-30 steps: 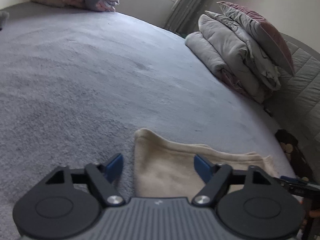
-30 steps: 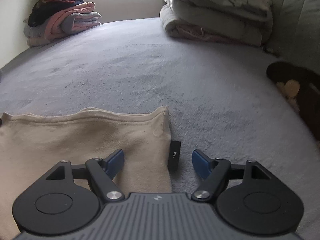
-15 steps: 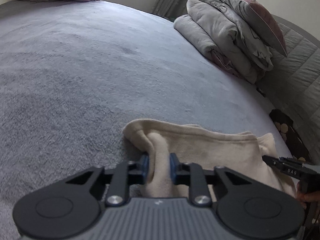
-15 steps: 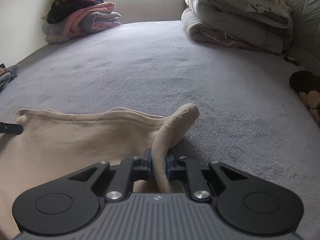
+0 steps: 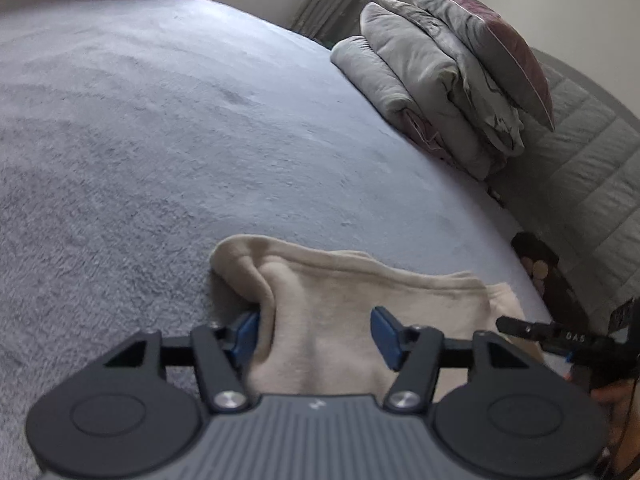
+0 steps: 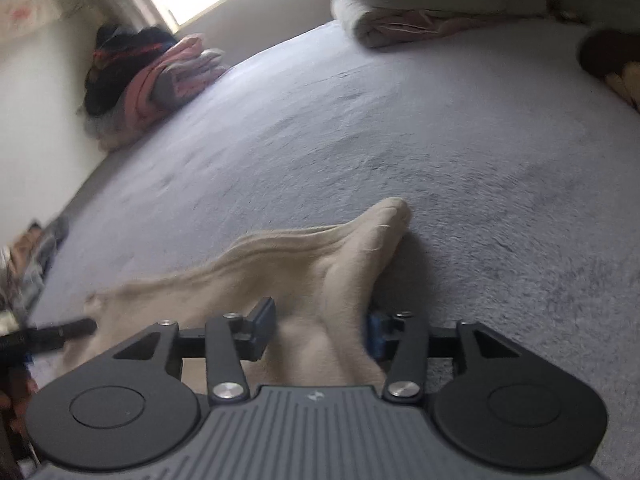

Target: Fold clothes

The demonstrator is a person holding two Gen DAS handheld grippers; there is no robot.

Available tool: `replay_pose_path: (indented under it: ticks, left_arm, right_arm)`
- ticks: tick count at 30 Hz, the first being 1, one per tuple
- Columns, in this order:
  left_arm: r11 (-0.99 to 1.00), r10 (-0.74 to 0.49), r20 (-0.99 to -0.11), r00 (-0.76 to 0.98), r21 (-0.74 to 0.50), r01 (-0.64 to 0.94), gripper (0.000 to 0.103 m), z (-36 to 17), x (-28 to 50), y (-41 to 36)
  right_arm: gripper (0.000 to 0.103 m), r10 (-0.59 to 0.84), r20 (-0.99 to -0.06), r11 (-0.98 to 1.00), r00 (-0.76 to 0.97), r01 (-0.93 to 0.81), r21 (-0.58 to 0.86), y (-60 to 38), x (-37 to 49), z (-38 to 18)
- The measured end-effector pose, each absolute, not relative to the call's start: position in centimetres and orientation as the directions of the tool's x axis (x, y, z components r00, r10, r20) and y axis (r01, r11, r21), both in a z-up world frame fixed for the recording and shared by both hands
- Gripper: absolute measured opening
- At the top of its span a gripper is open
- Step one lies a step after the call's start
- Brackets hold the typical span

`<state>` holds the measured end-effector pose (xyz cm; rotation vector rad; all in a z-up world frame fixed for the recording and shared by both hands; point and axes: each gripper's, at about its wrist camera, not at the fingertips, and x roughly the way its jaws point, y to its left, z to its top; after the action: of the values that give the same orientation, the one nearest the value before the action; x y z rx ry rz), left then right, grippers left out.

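Observation:
A beige garment (image 5: 360, 296) lies folded on the grey bed cover (image 5: 160, 140), close to me. My left gripper (image 5: 316, 332) straddles its left corner. The jaws are opening, the bunched corner stands loose between them, and only the left pad (image 5: 246, 336) brushes the fold. My right gripper (image 6: 320, 326) sits over the garment's (image 6: 300, 256) right corner, which rises in a peak. Its jaws are opening too, with cloth between them and a gap at the left pad (image 6: 264, 320). Each gripper's fingertip shows in the other's view: the right one (image 5: 560, 336), the left one (image 6: 60, 332).
Folded grey duvets with a pillow on top (image 5: 440, 92) are stacked against the quilted headboard (image 5: 580, 184). A pile of pink, grey and dark clothes (image 6: 152, 80) sits in the far corner under the window. A brown patterned item (image 5: 544, 276) lies at the bed's right edge.
A second ago both grippers stood open over the flat garment. Half a second ago each was shut on a pinched corner. Now both have parted, and the right view has rolled.

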<state>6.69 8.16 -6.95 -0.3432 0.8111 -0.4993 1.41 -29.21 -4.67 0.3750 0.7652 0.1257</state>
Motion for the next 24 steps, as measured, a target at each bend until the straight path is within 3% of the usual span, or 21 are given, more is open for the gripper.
replay_pose_path:
  ticks: [2, 4, 7, 10, 24]
  left_arm:
    - [0.843, -0.531, -0.612, 0.586, -0.455, 0.288, 0.031, -7.0, 6.6, 8.0]
    - [0.845, -0.525, -0.618, 0.586, -0.463, 0.268, 0.020, -7.3, 6.6, 8.3]
    - [0.848, -0.515, -0.611, 0.601, -0.464, 0.255, 0.017, -7.2, 6.3, 8.1]
    - [0.867, -0.486, -0.606, 0.630, -0.428, 0.256, 0.016, -6.7, 5.5, 7.5]
    - [0.896, -0.400, -0.548, 0.735, -0.402, 0.188, 0.015, -2.0, 0.3, 8.1]
  right_arm:
    - [0.049, 0.209, -0.666, 0.962, 0.716, -0.027, 0.273, -27.6, 1.3, -4.5]
    - [0.040, 0.175, -0.669, 0.982, 0.722, -0.082, 0.169, -25.9, 1.0, -4.3]
    - [0.026, 0.137, -0.661, 0.990, 0.738, -0.128, 0.063, -24.3, 0.5, -4.0]
    - [0.022, 0.105, -0.651, 0.992, 0.751, -0.121, 0.021, -23.7, 0.3, -3.7]
    - [0.016, 0.068, -0.579, 0.991, 0.813, -0.123, -0.056, -23.0, 1.5, -0.1]
